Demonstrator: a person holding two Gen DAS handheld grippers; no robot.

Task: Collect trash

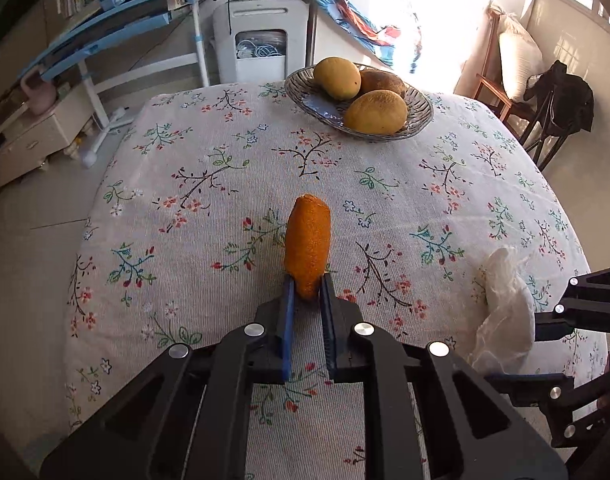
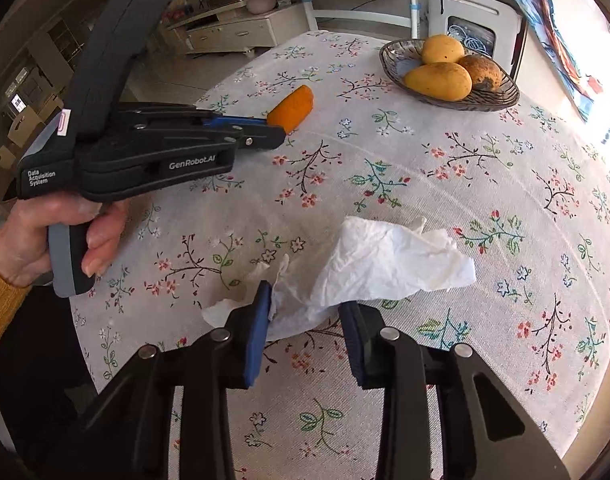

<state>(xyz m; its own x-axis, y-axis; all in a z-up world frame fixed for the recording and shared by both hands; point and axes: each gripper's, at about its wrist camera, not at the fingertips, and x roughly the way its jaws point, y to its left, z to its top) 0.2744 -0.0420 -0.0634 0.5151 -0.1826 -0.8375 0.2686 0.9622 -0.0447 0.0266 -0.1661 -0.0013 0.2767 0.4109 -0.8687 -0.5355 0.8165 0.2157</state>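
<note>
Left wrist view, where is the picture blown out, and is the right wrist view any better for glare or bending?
Left wrist view: window light past the fruit basket burns to white at top right; the orange peel stays sharp. Right wrist view: glare washes the tablecloth at its right edge; fisheye bows the table rim; the tissue reads clearly.

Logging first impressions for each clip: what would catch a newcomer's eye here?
First, the orange peel clamped in the left tool above the floral tablecloth. Next, the crumpled white tissue lying between the open fingers of the right tool. At the table's far edge, a glass bowl holds three mangoes.
</note>
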